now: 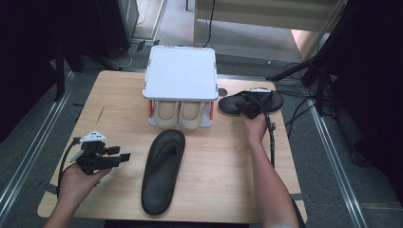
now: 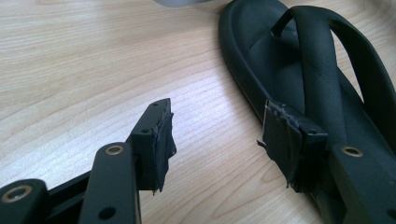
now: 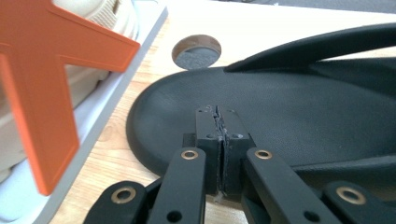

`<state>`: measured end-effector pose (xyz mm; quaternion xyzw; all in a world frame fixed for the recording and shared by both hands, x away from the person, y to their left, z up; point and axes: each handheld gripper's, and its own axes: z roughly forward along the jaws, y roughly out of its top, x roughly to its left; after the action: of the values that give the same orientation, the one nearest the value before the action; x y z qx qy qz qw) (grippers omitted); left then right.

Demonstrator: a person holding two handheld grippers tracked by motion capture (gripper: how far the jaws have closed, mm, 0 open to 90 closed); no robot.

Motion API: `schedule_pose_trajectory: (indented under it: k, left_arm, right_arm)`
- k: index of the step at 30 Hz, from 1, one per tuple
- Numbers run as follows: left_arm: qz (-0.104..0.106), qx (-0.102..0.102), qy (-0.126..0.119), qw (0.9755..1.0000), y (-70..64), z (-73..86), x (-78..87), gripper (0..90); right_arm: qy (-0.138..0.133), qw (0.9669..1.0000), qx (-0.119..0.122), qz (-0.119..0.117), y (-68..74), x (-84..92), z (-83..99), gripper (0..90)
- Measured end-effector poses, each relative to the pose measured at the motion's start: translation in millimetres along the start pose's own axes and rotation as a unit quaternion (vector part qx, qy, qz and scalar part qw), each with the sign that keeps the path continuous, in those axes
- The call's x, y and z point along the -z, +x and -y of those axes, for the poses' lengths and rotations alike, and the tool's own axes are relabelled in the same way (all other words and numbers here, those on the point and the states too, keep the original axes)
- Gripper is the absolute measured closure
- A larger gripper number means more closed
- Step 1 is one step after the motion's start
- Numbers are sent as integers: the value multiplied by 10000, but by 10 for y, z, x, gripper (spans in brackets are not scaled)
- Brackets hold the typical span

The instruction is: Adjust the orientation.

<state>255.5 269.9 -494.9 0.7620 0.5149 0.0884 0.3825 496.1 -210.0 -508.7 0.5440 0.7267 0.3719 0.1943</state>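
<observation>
Two black sandals lie on the wooden table [image 1: 209, 156]. One sandal [image 1: 163, 171] lies lengthwise at the front centre. My left gripper [image 1: 121, 156] is open just to its left, pointing at it. In the left gripper view this sandal [image 2: 280, 60] shows its strap, and my left gripper [image 2: 217, 135] has one jaw over bare wood and the other at the sandal's rim. The other sandal [image 1: 263, 100] lies crosswise at the back right. My right gripper [image 1: 243, 104] is over it, shut with nothing seen between its pads [image 3: 218, 119], just above the footbed [image 3: 289, 112].
A white two-level shoe rack [image 1: 180, 71] stands at the back centre with a beige pair of shoes [image 1: 178, 113] on its lower level. Its orange bracket [image 3: 46, 93] is close to my right gripper. A round cable hole [image 3: 196, 50] lies behind the back sandal.
</observation>
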Motion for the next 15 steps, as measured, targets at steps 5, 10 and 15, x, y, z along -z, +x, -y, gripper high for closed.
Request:
schedule_pose_trajectory:
  k: [5,10,15]
  left_arm:
    - [1,35,-10,10000,3,17,15,436]
    - [3,28,-23,10000,12,11,19,436]
    - [35,-12,-25,10000,11,-21,-4,436]
  right_arm:
    - [171,9998,-15,27,-45,-72,40,900]
    - [207,9998,-25,-20,-57,-57,43,900]
    - [303,9995,-42,-59,-70,-15,60,900]
